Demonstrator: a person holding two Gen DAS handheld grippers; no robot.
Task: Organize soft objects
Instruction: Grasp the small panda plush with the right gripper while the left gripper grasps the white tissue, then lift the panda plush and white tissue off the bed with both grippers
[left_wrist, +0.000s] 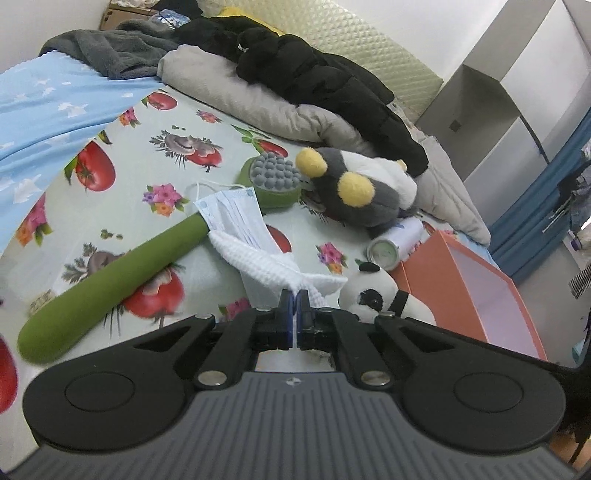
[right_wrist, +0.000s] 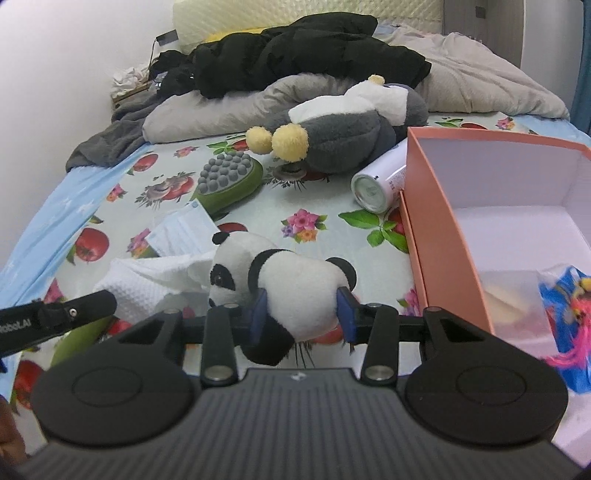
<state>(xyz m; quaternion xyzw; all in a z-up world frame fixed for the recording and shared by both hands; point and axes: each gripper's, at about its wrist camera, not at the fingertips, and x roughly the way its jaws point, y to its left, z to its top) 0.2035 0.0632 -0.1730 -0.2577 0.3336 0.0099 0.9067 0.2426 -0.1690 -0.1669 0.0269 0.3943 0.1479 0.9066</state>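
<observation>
My left gripper (left_wrist: 294, 295) is shut on a white waffle cloth (left_wrist: 258, 258) that lies on the flowered bed sheet; the cloth also shows in the right wrist view (right_wrist: 147, 284). My right gripper (right_wrist: 302, 308) is shut on a panda plush (right_wrist: 291, 284), its pads pressing the body from both sides; the panda also shows in the left wrist view (left_wrist: 373, 291). An orange box (right_wrist: 439, 221) stands just right of the panda, with a blue and pink item (right_wrist: 569, 317) inside. A grey plush with yellow feet (right_wrist: 332, 129) lies further back.
A green massage bat (left_wrist: 110, 280) with a grey knobbed head (right_wrist: 225, 173), a blue face mask (left_wrist: 236, 210) and a white can (right_wrist: 380, 181) lie on the sheet. A grey pillow (left_wrist: 236, 92) and black jacket (left_wrist: 314, 70) are behind. A blue blanket (left_wrist: 48, 107) lies left.
</observation>
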